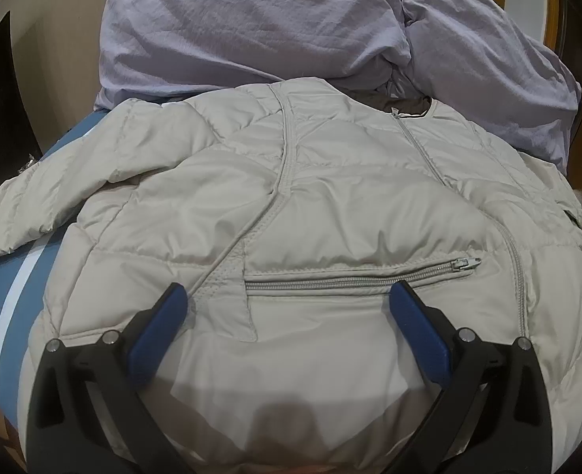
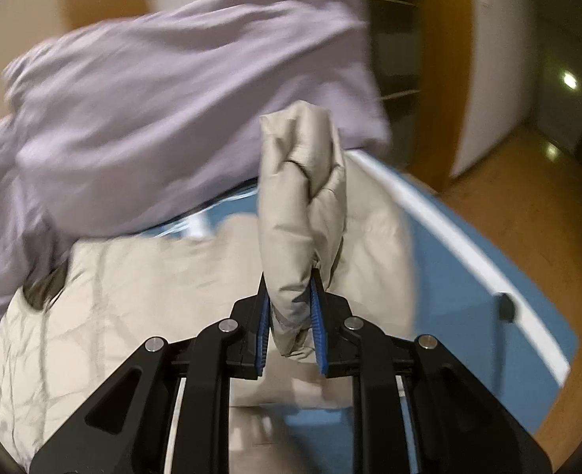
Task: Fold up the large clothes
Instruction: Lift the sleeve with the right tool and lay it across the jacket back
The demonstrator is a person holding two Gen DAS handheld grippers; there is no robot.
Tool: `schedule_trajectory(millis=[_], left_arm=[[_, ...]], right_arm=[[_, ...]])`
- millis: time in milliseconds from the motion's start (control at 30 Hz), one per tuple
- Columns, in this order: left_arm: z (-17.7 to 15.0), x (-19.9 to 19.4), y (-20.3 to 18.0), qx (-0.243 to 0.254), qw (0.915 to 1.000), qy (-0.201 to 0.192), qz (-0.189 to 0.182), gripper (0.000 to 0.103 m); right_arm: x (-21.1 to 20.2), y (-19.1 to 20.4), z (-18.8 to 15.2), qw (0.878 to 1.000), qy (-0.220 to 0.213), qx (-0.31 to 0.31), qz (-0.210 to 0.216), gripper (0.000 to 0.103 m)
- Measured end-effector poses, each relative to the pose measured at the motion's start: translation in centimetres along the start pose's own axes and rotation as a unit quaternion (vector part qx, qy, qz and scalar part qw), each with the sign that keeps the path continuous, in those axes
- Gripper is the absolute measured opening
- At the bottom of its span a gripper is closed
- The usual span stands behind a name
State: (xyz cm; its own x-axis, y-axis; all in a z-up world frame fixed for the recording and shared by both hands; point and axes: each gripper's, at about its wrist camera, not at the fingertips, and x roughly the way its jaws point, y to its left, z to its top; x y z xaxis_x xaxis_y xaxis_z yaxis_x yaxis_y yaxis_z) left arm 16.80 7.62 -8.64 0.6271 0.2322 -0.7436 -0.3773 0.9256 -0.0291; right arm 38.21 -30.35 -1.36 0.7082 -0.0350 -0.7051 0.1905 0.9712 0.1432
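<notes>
A cream quilted puffer jacket [image 1: 310, 205] lies front-up on a blue bed, zipped, with a pocket zipper [image 1: 362, 274] near the hem. My left gripper [image 1: 289, 290] is open and empty, its blue pads just above the jacket's lower front, on either side of the pocket. One sleeve [image 1: 26, 213] lies spread out to the left. In the right wrist view my right gripper [image 2: 291, 276] is shut on the jacket's other sleeve [image 2: 300, 197], which stands up bunched between the pads, lifted above the jacket body [image 2: 132, 288].
A crumpled lavender duvet [image 1: 291, 19] is heaped behind the jacket and also fills the upper left of the right wrist view [image 2: 152, 118]. The blue sheet with white stripes [image 1: 10, 316] ends at the bed edge [image 2: 468, 245]. Wooden floor [image 2: 528, 197] lies beyond.
</notes>
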Motion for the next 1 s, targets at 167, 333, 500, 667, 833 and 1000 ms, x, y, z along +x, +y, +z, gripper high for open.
schedule_trajectory(millis=[167, 333, 500, 667, 833, 1000], left_arm=[[0.0, 0.0, 0.0, -0.001, 1.0, 0.0, -0.001, 0.101], [-0.1, 0.0, 0.1, -0.004, 1.0, 0.0, -0.004, 0.101], [-0.1, 0.0, 0.1, -0.006, 1.0, -0.001, -0.007, 0.101], [-0.1, 0.0, 0.4, -0.012, 0.9998, -0.001, -0.015, 0.101], [0.0, 0.0, 0.6, -0.017, 0.9996, -0.001, -0.021, 0.101], [0.0, 0.0, 0.7, -0.02, 0.9995, -0.001, -0.025, 0.101]], right_arm=[[0.3, 8.3, -1.5, 0.995, 0.024, -0.067, 0.068, 0.019], [0.9, 14.6, -3.6, 0.987, 0.054, -0.116, 0.097, 0.019], [1.0, 19.5, -6.6, 0.972, 0.101, -0.143, 0.154, 0.019], [0.4, 23.9, -9.2, 0.957, 0.131, -0.166, 0.198, 0.019], [-0.8, 27.5, -10.5, 0.946, 0.136, -0.184, 0.231, 0.019], [-1.1, 29.2, -11.6, 0.937, 0.146, -0.2, 0.247, 0.019]])
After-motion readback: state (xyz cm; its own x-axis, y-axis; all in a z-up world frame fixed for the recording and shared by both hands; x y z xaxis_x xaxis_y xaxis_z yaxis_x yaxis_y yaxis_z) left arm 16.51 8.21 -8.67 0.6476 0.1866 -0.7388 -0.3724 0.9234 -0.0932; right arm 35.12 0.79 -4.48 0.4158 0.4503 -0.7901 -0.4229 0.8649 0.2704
